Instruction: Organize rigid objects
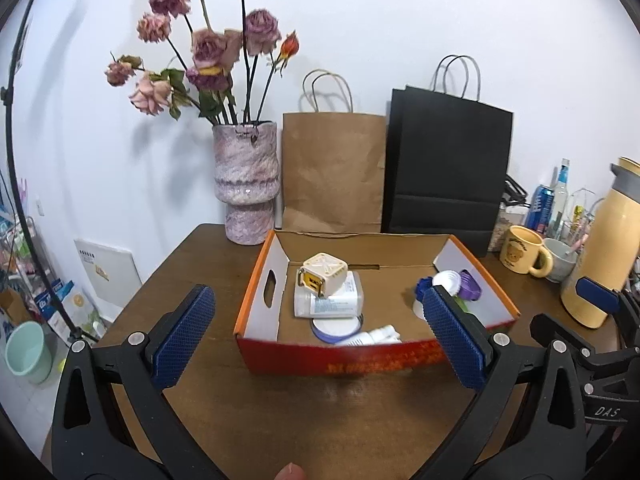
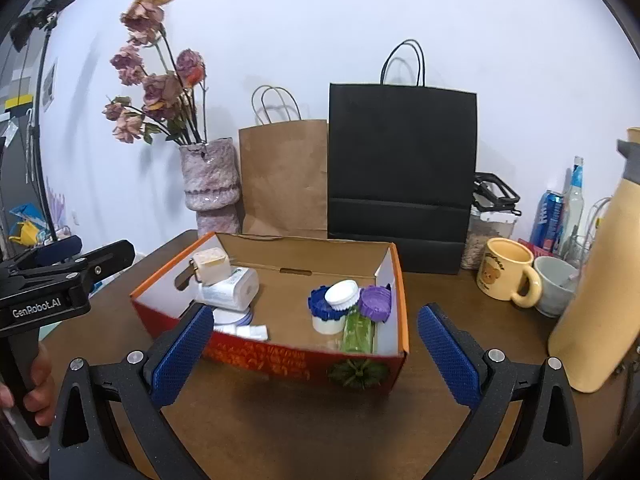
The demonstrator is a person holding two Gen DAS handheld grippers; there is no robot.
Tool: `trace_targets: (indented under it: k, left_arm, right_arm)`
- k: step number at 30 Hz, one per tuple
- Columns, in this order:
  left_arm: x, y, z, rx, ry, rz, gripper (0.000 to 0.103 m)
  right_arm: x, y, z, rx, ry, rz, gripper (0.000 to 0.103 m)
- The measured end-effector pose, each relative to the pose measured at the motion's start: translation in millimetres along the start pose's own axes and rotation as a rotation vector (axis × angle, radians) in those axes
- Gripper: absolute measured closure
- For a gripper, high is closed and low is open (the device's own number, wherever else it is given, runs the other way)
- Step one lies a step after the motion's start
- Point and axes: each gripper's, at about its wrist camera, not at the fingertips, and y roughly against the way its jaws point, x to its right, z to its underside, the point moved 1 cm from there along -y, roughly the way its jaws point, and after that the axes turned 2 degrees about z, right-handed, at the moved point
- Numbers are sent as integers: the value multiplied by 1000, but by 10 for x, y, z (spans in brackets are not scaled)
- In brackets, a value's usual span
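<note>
Here both grippers hover above a brown table [image 1: 208, 256], facing an open cardboard box [image 1: 256, 300] with orange rims and a red front. The left gripper [image 1: 320, 336] has its blue pads spread wide and nothing between them; the box sits just ahead of it, its front wall framed by the two fingers. The right gripper [image 2: 316, 356] is spread just as wide and likewise holds nothing, with the box [image 2: 394, 280] ahead and a little left of its centre.

Inside the box, at its left end, a cream cube [image 1: 322, 274] rests on a white bottle [image 1: 330, 300] lying on its side. Below that lie a round white lid [image 1: 336, 326] with a blue rim and a small white tube [image 1: 378, 336], close to the front wall. At the right end, a blue cap [image 2: 322, 306], a white cap [image 2: 341, 294] and a purple cap [image 2: 374, 302] crowd together, touching, above a green bottle [image 2: 358, 332] near the right wall. The middle of the box floor is bare cardboard.

Behind the box stand a pink vase [image 1: 246, 180] of dried roses, a brown bag [image 1: 332, 172] and a black bag [image 1: 448, 168]. To the right, well apart from the box, sit a yellow mug [image 2: 508, 272], a grey cup [image 2: 556, 286] and a tall yellow flask [image 2: 600, 296].

In the right view, the left gripper shows at the left edge, gripped by a hand [image 2: 38, 380].
</note>
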Motion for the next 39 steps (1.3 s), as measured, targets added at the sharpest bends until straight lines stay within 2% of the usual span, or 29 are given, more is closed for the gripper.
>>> trace_targets:
  k: [9, 19, 26, 39]
  left_arm:
    - [51, 547, 316, -5, -20, 1, 0]
    - [48, 1015, 671, -29, -14, 3, 0]
    - [40, 1204, 853, -41, -16, 3, 0]
    - [28, 1325, 901, -35, -18, 7, 0]
  right_arm:
    - [32, 646, 237, 29, -31, 9, 0]
    - [-29, 1132, 583, 0, -29, 2, 0]
    - [-111, 1311, 726, -14, -13, -8, 0]
    - [-175, 1458, 766, -6, -9, -12, 0]
